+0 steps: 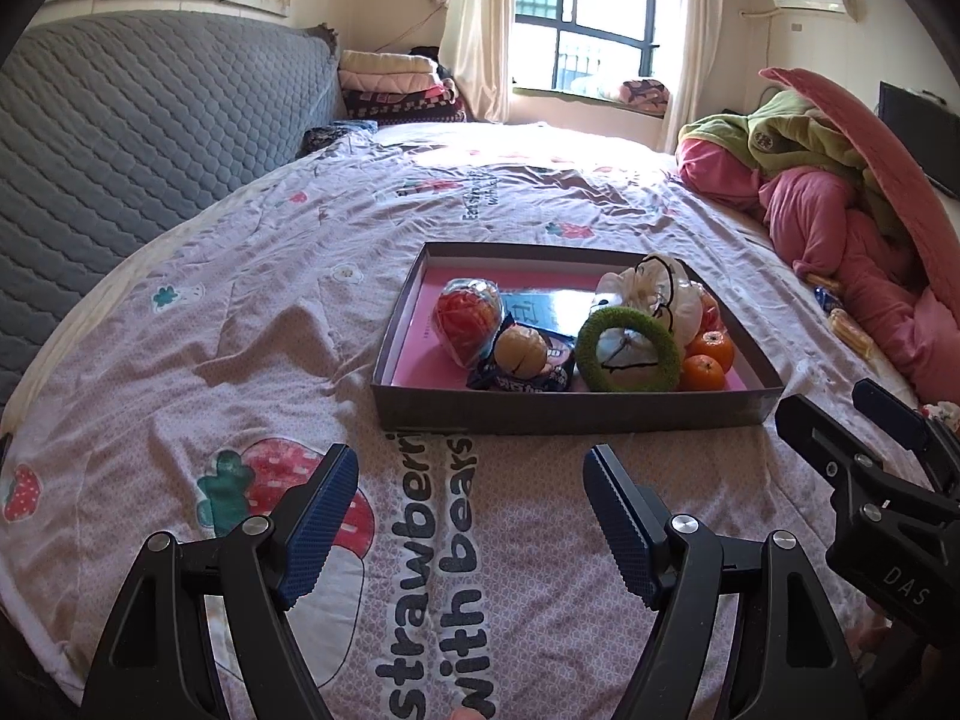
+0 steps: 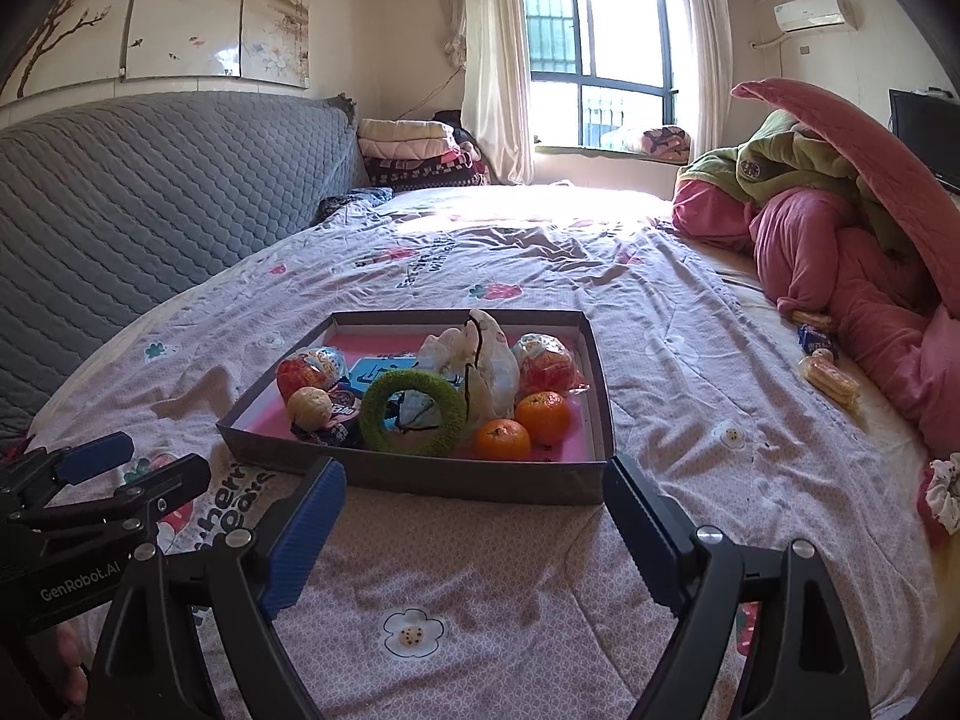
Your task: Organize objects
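Box (image 2: 420, 483) on bed (image 2: 480, 600) already holds oranges (image 2: 503, 438), green ring (image 2: 414, 414), snacks. Wrapped biscuits (image 2: 831, 381) remain outside. Left gripper (image 1: 471, 516), right gripper (image 2: 474, 531): jaws spread, empty.

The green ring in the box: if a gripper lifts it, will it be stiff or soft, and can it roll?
The green ring looks fuzzy, so probably soft and light. It leans on a white bag, so it may flop or roll once freed.

Left gripper (image 1: 471, 483) above printed bedsheet (image 1: 240, 324), jaws spread, nothing between. Ahead: shallow grey box (image 1: 576, 405) with pink floor holding green ring (image 1: 630, 351), two tangerines (image 1: 703, 373), wrapped snacks. Right gripper (image 1: 840, 420) at right edge, jaw state unclear.
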A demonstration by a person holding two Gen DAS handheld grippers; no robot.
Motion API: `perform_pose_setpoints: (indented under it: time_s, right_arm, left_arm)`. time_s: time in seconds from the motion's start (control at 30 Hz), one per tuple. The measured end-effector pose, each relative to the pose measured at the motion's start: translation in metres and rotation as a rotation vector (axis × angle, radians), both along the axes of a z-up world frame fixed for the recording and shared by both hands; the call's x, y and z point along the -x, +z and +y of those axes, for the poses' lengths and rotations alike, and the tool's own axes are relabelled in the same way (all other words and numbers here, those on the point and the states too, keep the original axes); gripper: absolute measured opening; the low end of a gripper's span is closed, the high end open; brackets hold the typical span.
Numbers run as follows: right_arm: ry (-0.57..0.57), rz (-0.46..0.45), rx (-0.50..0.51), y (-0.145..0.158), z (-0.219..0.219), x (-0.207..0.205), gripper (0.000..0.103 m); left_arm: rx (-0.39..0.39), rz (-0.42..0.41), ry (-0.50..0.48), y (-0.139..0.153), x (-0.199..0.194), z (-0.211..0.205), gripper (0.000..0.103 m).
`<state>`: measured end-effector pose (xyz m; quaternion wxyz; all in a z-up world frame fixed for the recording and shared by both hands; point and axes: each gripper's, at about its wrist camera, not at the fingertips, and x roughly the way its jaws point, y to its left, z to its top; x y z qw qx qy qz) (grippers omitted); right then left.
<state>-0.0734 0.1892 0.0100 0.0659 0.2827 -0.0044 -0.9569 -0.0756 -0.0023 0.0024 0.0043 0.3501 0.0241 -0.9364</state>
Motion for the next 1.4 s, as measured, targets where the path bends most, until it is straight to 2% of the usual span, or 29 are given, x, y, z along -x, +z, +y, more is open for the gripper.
perform_pose_setpoints:
  time_s: [0.2, 0.4, 1.4]
  right_arm:
    - [-0.005, 0.019, -0.043, -0.014, -0.006, -0.002, 0.087]
    - [-0.008, 0.016, -0.023, -0.024, -0.004, -0.003, 0.087]
    - [-0.002, -0.038, -0.003, -0.061, -0.003, 0.008, 0.087]
  left_arm:
    - [-0.008, -0.013, -0.002, -0.017, 0.003, 0.003, 0.078]
    - [-0.009, -0.026, -0.012, -0.03, 0.007, 0.007, 0.079]
    - [-0.006, -0.036, -0.003, -0.058, 0.022, 0.003, 0.079]
